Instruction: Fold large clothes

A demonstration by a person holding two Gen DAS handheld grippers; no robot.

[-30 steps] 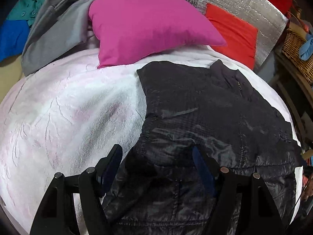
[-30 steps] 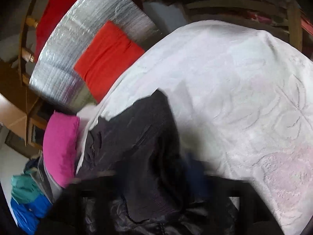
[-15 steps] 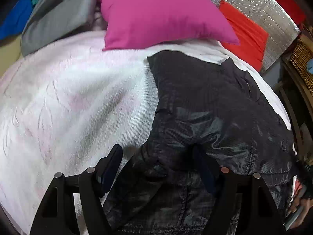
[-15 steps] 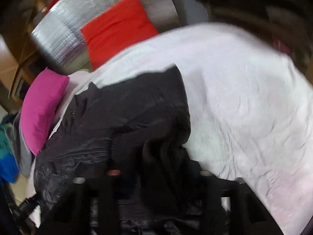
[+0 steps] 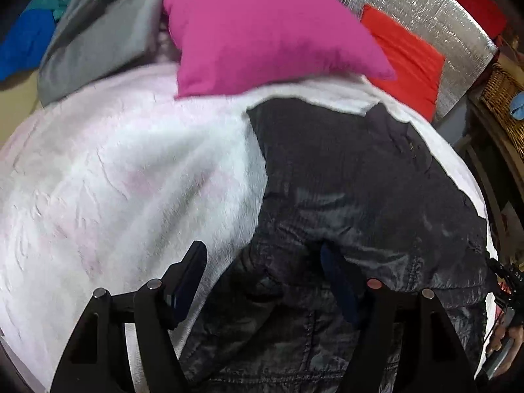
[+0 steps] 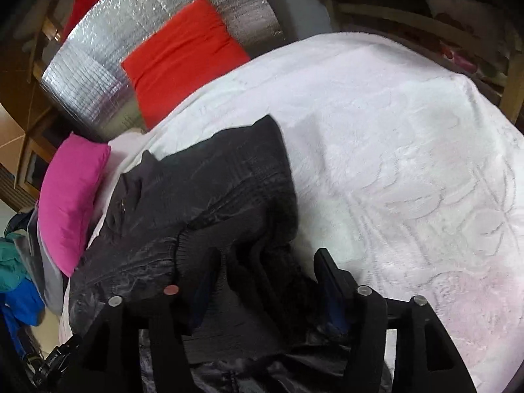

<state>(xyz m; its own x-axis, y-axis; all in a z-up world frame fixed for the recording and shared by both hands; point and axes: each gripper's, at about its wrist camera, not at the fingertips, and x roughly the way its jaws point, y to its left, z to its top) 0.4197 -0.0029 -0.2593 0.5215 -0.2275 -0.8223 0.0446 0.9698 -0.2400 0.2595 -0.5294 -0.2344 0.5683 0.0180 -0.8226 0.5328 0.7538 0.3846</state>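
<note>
Black jacket lies spread on the white fleecy blanket that covers the bed, filling the stretch from the centre toward 4 o'clock in the left wrist view and from the centre toward 8 o'clock in the right wrist view; its shiny quilted shell is rumpled at the near edge; the left gripper hangs over that near edge with its jaws standing wide, a bunched fold of jacket between them but neither pad pressing on it, the left pad over bare blanket; the right gripper has a ribbed cuff and dark folds between its jaws, which are opening, and the pads do not visibly squeeze the cloth; a pink cushion sits at 12 o'clock beyond the jacket; a red cushion leans on a silver foil panel at 1 o'clock; grey clothing is heaped at 10 o'clock.
</note>
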